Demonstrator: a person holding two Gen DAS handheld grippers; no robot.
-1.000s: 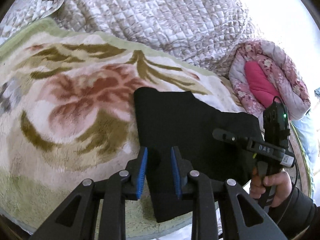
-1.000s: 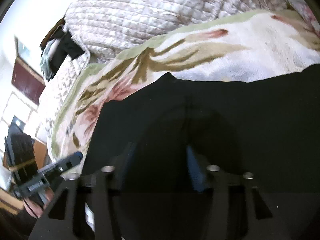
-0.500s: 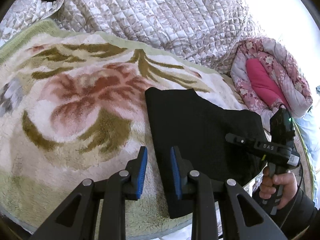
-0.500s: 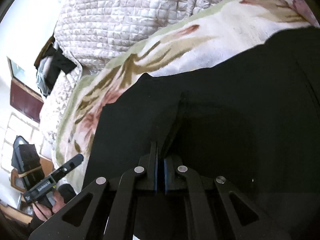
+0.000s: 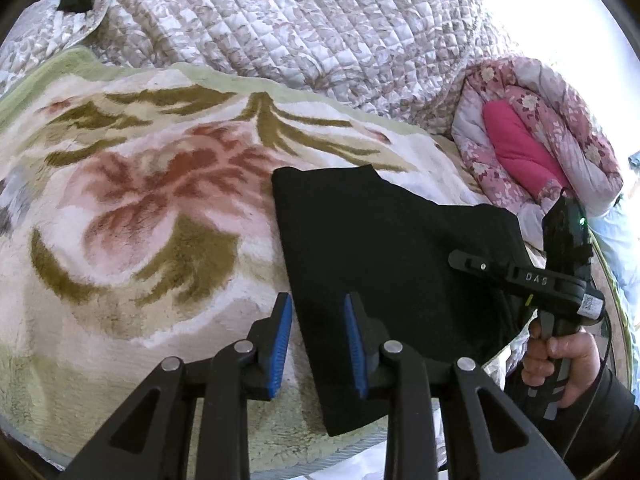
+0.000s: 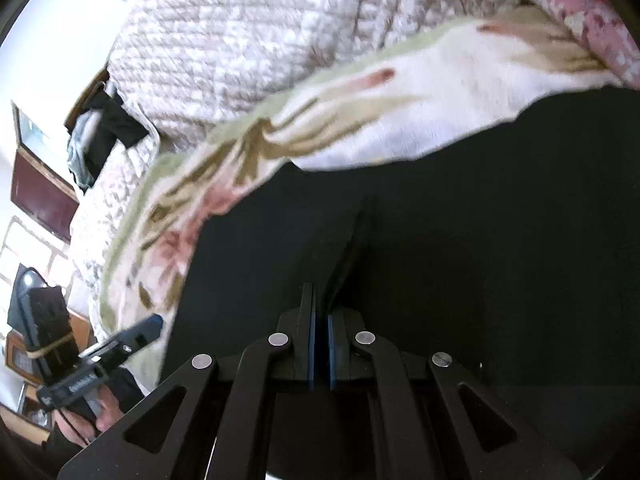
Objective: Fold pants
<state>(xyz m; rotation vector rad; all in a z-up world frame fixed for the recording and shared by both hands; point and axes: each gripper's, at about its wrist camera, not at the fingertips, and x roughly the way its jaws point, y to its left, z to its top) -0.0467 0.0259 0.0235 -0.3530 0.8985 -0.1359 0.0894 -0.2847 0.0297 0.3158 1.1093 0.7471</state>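
Note:
Black pants (image 5: pixel 380 248), folded into a dark slab, lie on a floral plush blanket (image 5: pixel 140 200). My left gripper (image 5: pixel 316 300) hovers over their left edge with its jaws opening; the edge runs beneath the gap and the blue pads (image 5: pixel 282 328) do not press on it. My right gripper (image 6: pixel 320 292) is shut on a pinched ridge of the pants (image 6: pixel 480 240), which rises toward its jaws. In the left wrist view the right gripper (image 5: pixel 456 258) reaches over the pants' right side, held by a person's hand (image 5: pixel 560 360).
A quilted beige bedspread (image 5: pixel 300 20) is heaped behind the blanket. A rolled pink floral comforter (image 5: pixel 540 140) lies at the right. The blanket's front edge (image 5: pixel 280 456) is close under my left gripper. Dark clothes (image 6: pixel 108 128) hang at the far left.
The right gripper has shut on the pants and drawn them to the right across the blanket. The left gripper's jaws stand slightly wider, with more blanket showing beneath them.

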